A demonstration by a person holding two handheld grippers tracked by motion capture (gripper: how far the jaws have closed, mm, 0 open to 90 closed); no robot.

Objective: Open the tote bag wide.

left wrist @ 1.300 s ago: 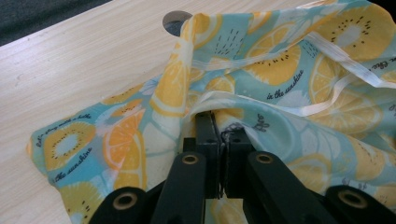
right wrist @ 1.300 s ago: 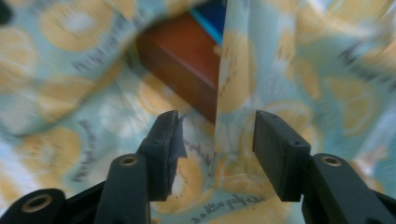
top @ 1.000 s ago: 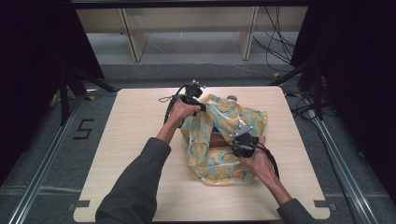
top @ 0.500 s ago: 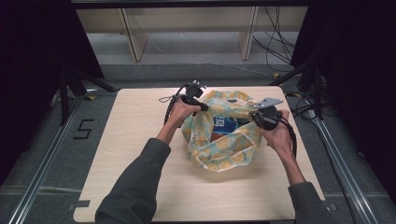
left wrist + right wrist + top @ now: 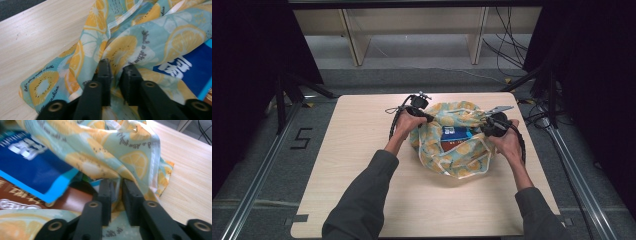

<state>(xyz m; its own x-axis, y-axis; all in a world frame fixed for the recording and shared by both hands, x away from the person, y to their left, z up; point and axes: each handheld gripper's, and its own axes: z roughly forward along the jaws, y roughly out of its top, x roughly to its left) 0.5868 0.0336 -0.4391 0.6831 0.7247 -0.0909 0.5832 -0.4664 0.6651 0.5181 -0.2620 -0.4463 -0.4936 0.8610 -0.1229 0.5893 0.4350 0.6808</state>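
A cloth bag [image 5: 462, 157] printed with lemon slices lies mid-table with its mouth spread, showing a blue packet [image 5: 451, 132] over a brown packet [image 5: 455, 144]. My left gripper [image 5: 428, 118] holds the bag's left rim; in the left gripper view the jaws [image 5: 116, 67] have just been opening slightly, with bunched cloth [image 5: 130, 47] still pinched between them. My right gripper [image 5: 486, 128] holds the right rim; its jaws [image 5: 116, 186] have also just been opening, with a fold of cloth [image 5: 140, 160] between them. The blue packet [image 5: 27, 162] and brown packet [image 5: 30, 198] lie just inside.
The wooden table [image 5: 362, 165] has bare room to the left of and in front of the bag. Cables [image 5: 532, 107] lie off its right edge. Shelf legs [image 5: 354, 45] stand on the floor beyond the far edge.
My right gripper has moved from the bag's near front to its right rim. The mouth has spread wider and the blue packet now shows. The left hand has stayed in place.
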